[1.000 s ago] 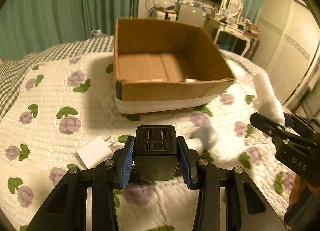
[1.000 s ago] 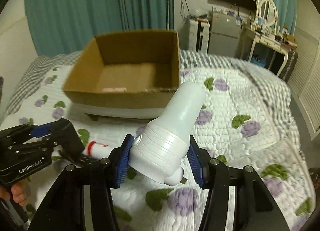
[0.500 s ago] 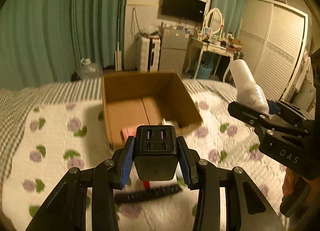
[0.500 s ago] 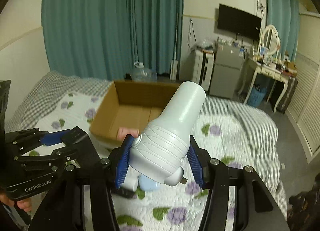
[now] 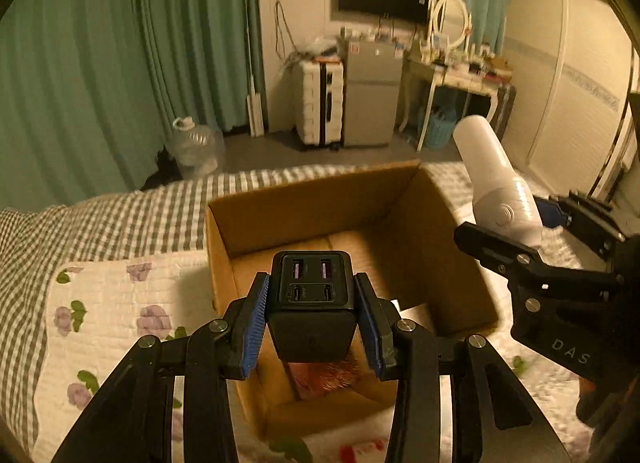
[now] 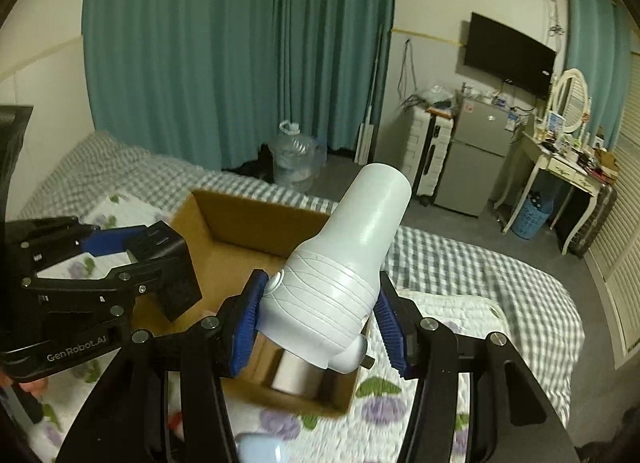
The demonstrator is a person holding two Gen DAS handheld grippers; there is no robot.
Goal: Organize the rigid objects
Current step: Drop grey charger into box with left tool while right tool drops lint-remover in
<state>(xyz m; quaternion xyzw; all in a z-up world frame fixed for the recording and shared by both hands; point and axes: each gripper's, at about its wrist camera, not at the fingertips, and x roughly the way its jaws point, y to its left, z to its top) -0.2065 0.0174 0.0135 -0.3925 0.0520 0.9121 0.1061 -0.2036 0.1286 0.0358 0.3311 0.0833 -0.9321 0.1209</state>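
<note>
Left hand-held gripper [image 5: 312,319] clamped black USB charger block [image 5: 311,303], poised above cardboard box [image 5: 316,199] on bed [image 5: 100,303]. Right hand-held gripper [image 6: 320,327] gripped white ribbed bottle-like object [image 6: 340,279], over box's right side. Box already held pinkish item [image 5: 324,377] and white cylinder [image 6: 294,377]. Both held pieces not yet dropped; pale blue thing [image 6: 258,447] and red-white item [image 5: 358,451] lay on quilt near box, likely left.
</note>
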